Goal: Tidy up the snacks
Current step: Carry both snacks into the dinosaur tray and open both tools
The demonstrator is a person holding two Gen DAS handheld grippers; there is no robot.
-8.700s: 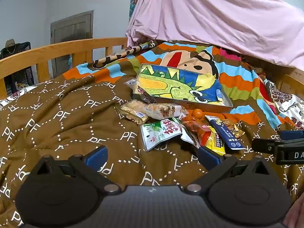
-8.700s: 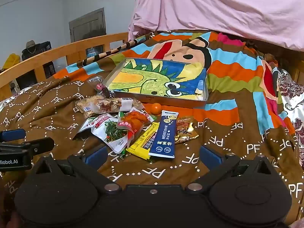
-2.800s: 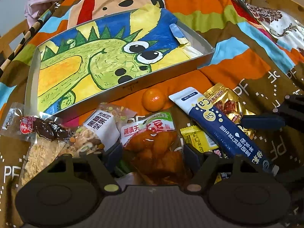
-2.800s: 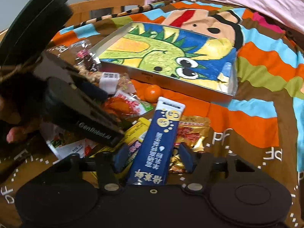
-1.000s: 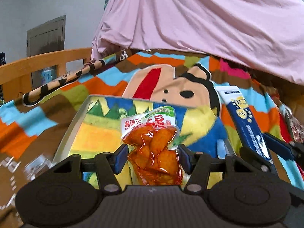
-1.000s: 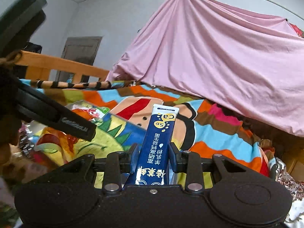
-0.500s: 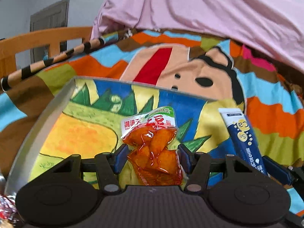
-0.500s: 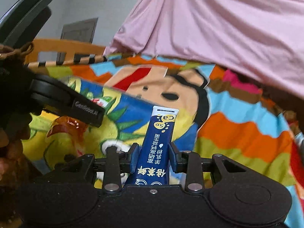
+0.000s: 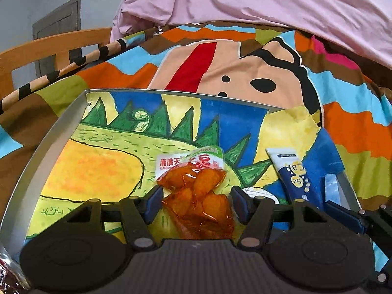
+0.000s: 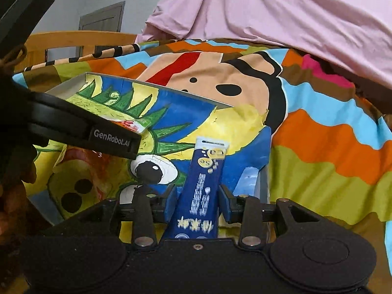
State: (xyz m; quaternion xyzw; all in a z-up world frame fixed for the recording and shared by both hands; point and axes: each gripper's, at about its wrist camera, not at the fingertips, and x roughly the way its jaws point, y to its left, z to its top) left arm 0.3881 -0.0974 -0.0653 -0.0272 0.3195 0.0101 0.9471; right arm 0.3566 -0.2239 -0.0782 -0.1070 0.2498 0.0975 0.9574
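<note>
Left wrist view: the left gripper is clenching the orange snack pouch between its two blue pads.
Pouch axis: its long side is running straight ahead along the fingers, with the white-and-green printed header pointing away from the camera and the clear end full of orange pieces sitting back toward the gripper body.
Pouch place: it is hanging over the tray, above the yellow and green part of the dinosaur drawing lining the tray floor; whether it is touching the floor is not clear.
Right side of this view: the blue stick sachet is showing with its white top end leaning away and slightly left, over the blue part of the drawing, its lower end going behind black gripper parts.
Surroundings: the tray is sitting on the striped cartoon blanket, with a pink cloth rising behind it and a wooden bed rail at the left.

Right wrist view: the right gripper is grasping the blue stick sachet, both pads pressing its sides.
Sachet axis: the long side is running forward between the fingers, tilting a little right, with the white end farthest away.
Sachet place: it is standing over the tray's right half, beside the dinosaur's eye.
Left of this view: the left gripper is reaching across over the tray.
</note>
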